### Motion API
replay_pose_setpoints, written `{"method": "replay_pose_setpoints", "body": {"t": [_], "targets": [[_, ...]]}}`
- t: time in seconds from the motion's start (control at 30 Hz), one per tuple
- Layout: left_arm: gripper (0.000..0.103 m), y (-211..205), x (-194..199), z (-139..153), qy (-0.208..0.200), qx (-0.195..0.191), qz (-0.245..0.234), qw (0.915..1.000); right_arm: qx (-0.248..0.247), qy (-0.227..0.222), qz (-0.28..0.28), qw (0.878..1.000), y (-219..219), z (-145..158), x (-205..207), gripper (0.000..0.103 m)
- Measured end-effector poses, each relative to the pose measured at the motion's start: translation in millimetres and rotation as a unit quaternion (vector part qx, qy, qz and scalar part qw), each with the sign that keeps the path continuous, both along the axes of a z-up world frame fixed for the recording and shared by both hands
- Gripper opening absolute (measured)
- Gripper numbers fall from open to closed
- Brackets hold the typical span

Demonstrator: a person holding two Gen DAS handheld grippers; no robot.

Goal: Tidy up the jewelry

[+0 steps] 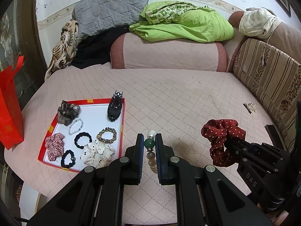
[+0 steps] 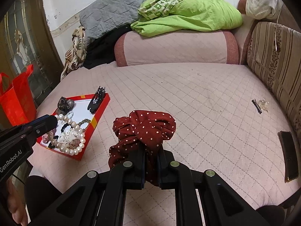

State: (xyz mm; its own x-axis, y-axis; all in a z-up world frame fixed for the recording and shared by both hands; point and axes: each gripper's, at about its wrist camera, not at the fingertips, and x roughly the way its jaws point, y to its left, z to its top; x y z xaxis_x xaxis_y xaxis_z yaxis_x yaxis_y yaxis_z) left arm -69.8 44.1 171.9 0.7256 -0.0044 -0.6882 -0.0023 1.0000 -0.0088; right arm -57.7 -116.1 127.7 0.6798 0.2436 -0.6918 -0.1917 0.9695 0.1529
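Inspection finding: I have 2 loads in hand. My left gripper (image 1: 149, 146) is clamped narrow on a bead bracelet (image 2: 72, 135), green bead and pearls showing between the pads at lower centre of the left wrist view; in the right wrist view its pearl loop dangles at middle left, over the near corner of the red tray (image 1: 123, 116). My right gripper (image 2: 150, 162) is pinched tight on a dark red polka-dot scrunchie (image 2: 144, 130), held above the quilted pink cushion (image 1: 178, 98) at frame centre.

The tray sits at middle left and already carries 1 black claw clip (image 1: 114, 107) leaning on its far rim, plus 7 ties and bracelets. Bare white floor remains mainly in its centre and upper right.

Recommendation: I judge the step to be carrying both pieces to the tray. I would bring the bracelet fully inside the rim before loosening, lowering until the loop rests flat, since a hanging strand could catch the edge. The scrunchie should follow into the bare centre, clear of the clip. 1 small hairpin and clear clip (image 2: 260, 104) at middle right remain uncollected
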Motion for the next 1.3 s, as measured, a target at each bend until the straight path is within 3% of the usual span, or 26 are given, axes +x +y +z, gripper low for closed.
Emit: {"method": "replay_pose_setpoints", "body": {"t": [1.3], "targets": [[0.011, 4.5, 15.2, -21.4, 0.04, -0.001, -0.001, 0.9992, -0.006, 0.018, 0.006, 1.0, 11.8, -15.8, 4.8, 0.011]]}}
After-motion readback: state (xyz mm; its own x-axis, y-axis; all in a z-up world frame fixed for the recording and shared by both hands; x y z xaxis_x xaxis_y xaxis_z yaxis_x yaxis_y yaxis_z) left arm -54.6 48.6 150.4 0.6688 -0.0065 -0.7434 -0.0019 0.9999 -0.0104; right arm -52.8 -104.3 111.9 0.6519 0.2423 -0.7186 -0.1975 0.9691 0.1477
